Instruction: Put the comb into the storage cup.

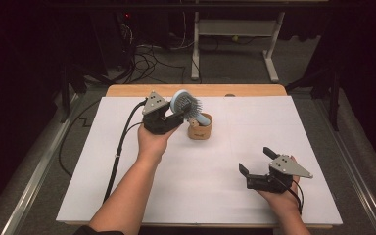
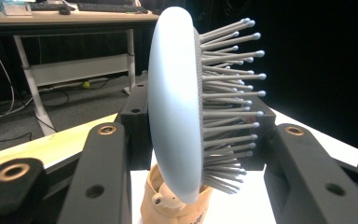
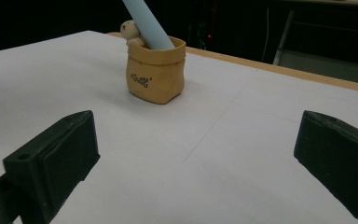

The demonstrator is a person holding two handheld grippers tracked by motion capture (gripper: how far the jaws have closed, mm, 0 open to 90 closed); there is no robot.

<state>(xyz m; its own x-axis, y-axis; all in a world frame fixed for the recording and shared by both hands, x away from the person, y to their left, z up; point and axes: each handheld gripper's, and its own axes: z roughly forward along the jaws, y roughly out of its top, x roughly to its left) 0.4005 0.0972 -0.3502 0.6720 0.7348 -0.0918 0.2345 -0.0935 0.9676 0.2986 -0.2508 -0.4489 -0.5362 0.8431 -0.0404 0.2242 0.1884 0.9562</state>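
Note:
A pale blue hairbrush stands tilted with its handle down in a small tan sack-shaped pot on the white table. My left gripper is shut on the brush head, high above the pot. In the left gripper view the brush's smooth back faces one jaw and the grey bristles press toward the other, with the pot below. My right gripper rests low at the front right, open and holding nothing. Its view looks across the table at the pot.
The white sheet covers the table, with a wooden edge along the back. A black cable trails from the left gripper off the table's left side. A white desk frame and floor cables stand beyond the table.

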